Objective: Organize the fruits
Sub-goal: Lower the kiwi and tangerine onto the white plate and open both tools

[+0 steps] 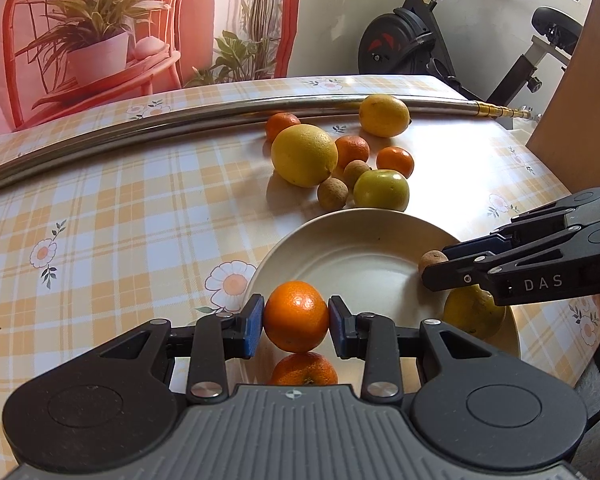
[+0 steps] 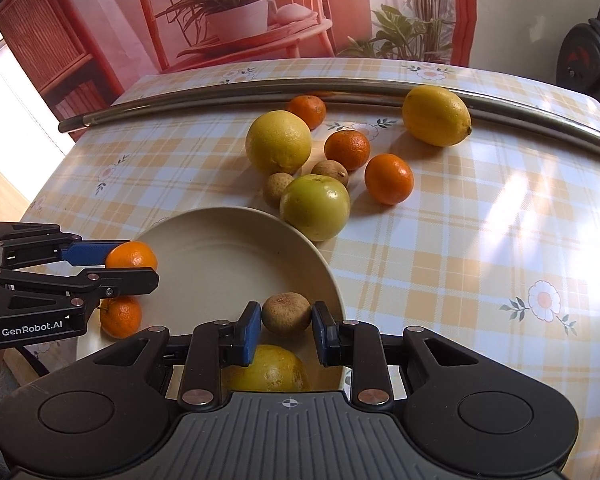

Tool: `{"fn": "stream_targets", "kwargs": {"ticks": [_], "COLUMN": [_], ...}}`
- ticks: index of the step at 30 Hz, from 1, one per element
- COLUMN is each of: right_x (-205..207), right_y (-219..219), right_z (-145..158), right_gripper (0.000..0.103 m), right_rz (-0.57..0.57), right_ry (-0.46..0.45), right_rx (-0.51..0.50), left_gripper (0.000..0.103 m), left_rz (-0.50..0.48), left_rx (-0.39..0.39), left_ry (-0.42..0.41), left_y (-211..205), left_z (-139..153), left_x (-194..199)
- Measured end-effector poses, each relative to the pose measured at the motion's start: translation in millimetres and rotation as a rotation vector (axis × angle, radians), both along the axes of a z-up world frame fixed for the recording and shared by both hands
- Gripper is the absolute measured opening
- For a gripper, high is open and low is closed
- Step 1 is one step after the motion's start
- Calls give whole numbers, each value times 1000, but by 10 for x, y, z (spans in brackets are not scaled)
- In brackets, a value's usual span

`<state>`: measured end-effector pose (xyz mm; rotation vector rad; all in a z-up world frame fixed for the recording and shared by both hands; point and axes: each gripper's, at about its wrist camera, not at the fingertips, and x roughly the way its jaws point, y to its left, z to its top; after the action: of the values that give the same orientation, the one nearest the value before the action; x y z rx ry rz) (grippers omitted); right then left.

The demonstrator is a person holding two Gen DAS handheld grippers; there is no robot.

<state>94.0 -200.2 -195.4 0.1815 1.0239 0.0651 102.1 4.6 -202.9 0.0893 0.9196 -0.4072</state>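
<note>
Dimpled, round mandarin point(image 1: 295, 317) sits pinched between the left gripper point(image 1: 296, 326) pads; rough brown longan point(image 2: 286, 313), long axis crosswise, is clamped between the right gripper point(image 2: 286, 332) pads.

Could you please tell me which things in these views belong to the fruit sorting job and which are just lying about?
Part of the job:
- left gripper shut on a mandarin
- right gripper shut on a small brown fruit
- plate
- loose fruits on the table, such as the lemon and green fruit

Just lying about:
- metal rod
- exercise bike
</note>
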Motion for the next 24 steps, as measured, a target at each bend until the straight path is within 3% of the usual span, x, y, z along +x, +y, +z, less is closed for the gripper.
{"fn": "stream_targets", "kwargs": {"ticks": [15, 24], "right_x": [-7, -70], "right_y": [-30, -118], "right_z": [9, 231], "right_gripper": [27, 27], "right_rz": [-20, -50], "right_ry": [5, -109], "right_rx": [11, 32], "left_gripper": [37, 37], "left_rz": [15, 38], "left_rx": [-18, -97], "left_ry": [11, -33], "left_y": [29, 157], "left_z": [-4, 218], "left_x": [26, 42]}}
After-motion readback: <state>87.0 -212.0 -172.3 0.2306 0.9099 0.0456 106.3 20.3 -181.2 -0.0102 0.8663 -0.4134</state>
